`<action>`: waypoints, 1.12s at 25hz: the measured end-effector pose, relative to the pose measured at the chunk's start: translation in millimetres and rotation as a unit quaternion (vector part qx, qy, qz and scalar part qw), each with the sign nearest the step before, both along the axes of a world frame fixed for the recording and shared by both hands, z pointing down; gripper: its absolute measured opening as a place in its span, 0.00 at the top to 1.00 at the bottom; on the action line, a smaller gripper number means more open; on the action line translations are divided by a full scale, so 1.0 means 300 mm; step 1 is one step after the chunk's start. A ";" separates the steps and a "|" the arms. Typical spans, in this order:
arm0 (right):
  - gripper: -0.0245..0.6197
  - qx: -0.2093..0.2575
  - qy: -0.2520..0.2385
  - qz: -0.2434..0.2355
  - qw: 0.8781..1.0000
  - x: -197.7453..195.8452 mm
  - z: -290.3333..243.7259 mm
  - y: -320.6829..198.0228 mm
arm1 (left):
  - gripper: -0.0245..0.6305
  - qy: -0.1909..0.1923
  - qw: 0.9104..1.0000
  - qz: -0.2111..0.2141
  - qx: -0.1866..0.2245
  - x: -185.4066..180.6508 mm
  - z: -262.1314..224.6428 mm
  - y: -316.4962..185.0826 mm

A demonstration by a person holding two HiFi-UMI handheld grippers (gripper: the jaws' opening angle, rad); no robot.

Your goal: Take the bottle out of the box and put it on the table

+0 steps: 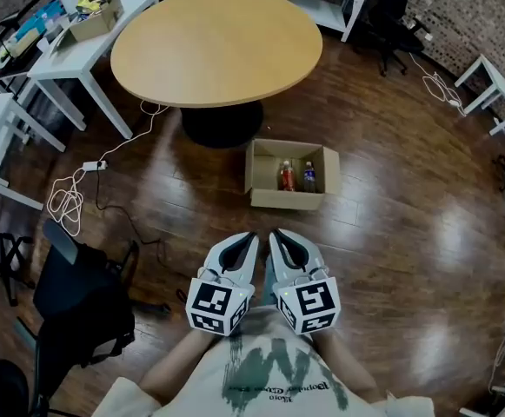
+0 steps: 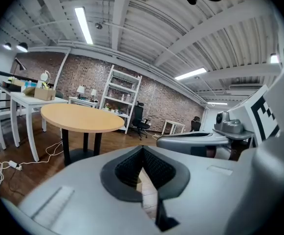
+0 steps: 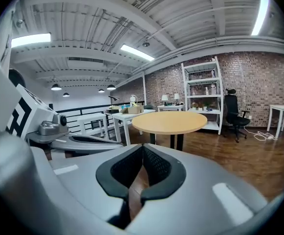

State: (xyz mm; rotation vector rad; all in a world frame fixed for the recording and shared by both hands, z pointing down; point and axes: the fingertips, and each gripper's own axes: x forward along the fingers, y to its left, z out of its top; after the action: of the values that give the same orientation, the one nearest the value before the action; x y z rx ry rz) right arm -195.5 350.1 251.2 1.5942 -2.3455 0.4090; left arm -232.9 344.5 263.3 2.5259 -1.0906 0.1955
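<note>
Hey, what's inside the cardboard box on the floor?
In the box: a reddish bottle and a bluish bottle, side by side. Its near wall hides part of the bottom.

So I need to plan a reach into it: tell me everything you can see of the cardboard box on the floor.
The cardboard box is plain brown and rectangular, its top open. It sits flat on the dark wooden floor, close to the black foot of the round table but apart from it. Inside, a reddish bottle and a bluish bottle are side by side near the middle. Nothing else touches the box.
</note>
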 end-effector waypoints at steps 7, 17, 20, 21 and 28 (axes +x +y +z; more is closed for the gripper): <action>0.96 0.003 -0.001 -0.022 1.000 0.134 0.012 -0.280 | 0.96 0.004 0.999 -0.033 -0.005 0.126 0.011 -0.288; 0.95 -0.023 -0.024 0.005 0.999 0.369 0.122 -0.542 | 0.96 -0.019 0.999 -0.009 -0.037 0.366 0.100 -0.518; 0.95 -0.031 -0.033 0.010 0.999 0.430 0.135 -0.621 | 0.96 -0.029 0.999 0.003 -0.041 0.433 0.109 -0.591; 0.95 -0.033 -0.036 0.011 0.999 0.451 0.137 -0.644 | 0.96 -0.032 0.999 0.005 -0.042 0.457 0.108 -0.618; 0.95 -0.059 -0.060 0.012 0.996 0.601 0.185 -0.745 | 0.96 -0.056 0.998 0.015 -0.036 0.597 0.075 -0.776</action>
State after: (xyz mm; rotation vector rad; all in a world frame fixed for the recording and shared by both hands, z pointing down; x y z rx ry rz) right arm -15.2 126.5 306.8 1.5857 -2.3411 0.6523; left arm -53.7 111.7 285.8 2.4938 -1.0691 0.3827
